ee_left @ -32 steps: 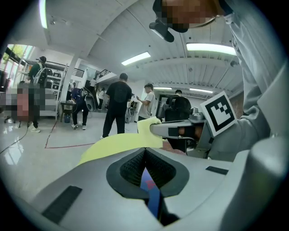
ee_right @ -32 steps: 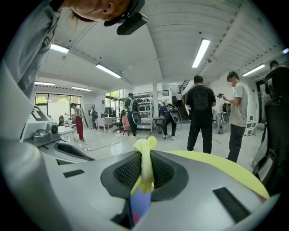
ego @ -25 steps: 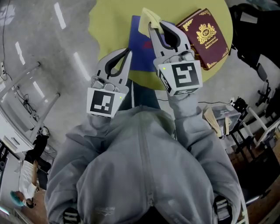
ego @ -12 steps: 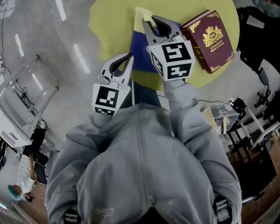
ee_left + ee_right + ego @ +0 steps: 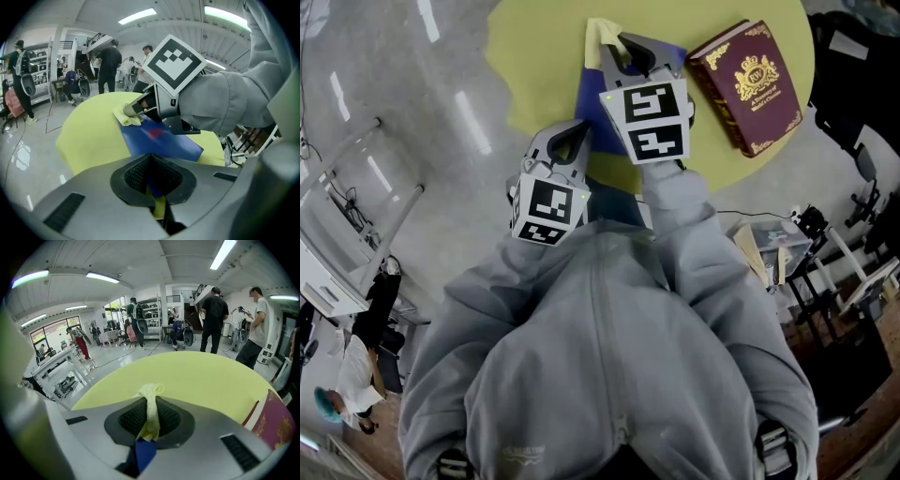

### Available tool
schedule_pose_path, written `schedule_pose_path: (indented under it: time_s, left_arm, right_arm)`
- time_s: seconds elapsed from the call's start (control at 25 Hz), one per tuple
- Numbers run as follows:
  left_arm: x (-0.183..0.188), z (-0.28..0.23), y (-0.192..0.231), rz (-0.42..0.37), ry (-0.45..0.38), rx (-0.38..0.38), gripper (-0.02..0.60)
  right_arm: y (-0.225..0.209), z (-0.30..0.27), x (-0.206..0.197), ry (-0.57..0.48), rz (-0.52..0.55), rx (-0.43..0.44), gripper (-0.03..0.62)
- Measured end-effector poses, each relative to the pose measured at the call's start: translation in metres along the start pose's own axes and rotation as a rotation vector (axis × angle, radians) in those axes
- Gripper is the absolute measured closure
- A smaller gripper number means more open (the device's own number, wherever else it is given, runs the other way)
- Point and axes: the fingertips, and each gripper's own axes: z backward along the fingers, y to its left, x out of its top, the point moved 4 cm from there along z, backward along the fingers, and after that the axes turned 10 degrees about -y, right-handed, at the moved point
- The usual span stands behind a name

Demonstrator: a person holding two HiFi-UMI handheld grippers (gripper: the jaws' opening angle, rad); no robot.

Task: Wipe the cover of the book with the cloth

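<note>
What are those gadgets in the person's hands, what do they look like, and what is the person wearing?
The left gripper and right gripper are grey plastic tools. Each has two curved jaws forming a teardrop loop lined with black ribbed rubber. Behind each sits a white cube printed with black square markers. The sleeves are light grey, part of a zipped jacket.

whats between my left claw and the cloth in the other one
The blue book: its cover runs from the left claw up to the yellow cloth pinched in the right claw. The left gripper view shows it best.
</note>
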Motion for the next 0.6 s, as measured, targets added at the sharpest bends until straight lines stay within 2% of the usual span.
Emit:
schedule_pose_path:
  time_s: [0.16, 0.6]
  left_arm:
    - [0.000, -0.002, -0.001, 0.005, 0.018, -0.001, 0.563]
    - [-0.002, -0.002, -0.001, 0.046, 0.000, 0.020, 0.563]
  right_arm:
    - [-0.001, 0.001, -0.001, -0.002, 0.024, -0.011, 0.538]
    - [-0.026, 0.019, -0.015, 0.012, 0.043, -0.102, 0.539]
